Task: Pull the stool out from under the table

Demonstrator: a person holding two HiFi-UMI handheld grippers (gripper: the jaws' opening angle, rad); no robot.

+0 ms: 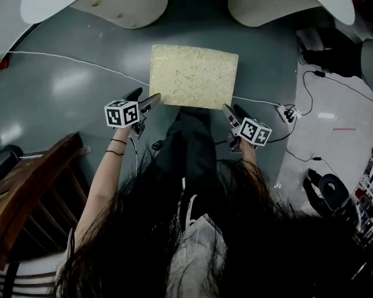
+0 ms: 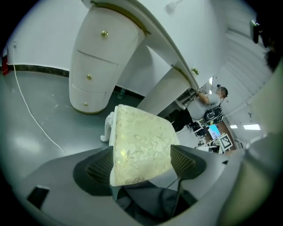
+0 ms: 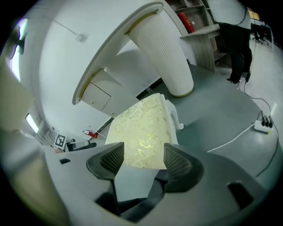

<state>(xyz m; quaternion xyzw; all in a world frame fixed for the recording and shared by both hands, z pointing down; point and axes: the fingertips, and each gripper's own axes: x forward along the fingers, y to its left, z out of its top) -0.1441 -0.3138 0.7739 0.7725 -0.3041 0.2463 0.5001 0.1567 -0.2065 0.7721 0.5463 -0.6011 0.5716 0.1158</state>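
Observation:
The stool (image 1: 194,75) has a gold floral cushion and white legs; it stands on the grey floor just in front of the white table (image 1: 122,11). My left gripper (image 1: 150,103) is at its near left corner and my right gripper (image 1: 228,112) at its near right corner. In the left gripper view the stool (image 2: 141,141) fills the gap of the left gripper (image 2: 141,161), whose jaws stand wide apart. In the right gripper view the stool (image 3: 141,128) lies between and beyond the jaws of the right gripper (image 3: 142,159), also apart. Neither gripper visibly clamps the cushion.
A white cable (image 1: 76,60) crosses the floor to a power strip (image 1: 287,112) on the right. A dark wooden chair (image 1: 29,186) stands at the lower left. The table rests on a drawer pedestal (image 2: 95,66) and a ribbed pedestal (image 3: 163,53). A person (image 2: 212,99) sits far off.

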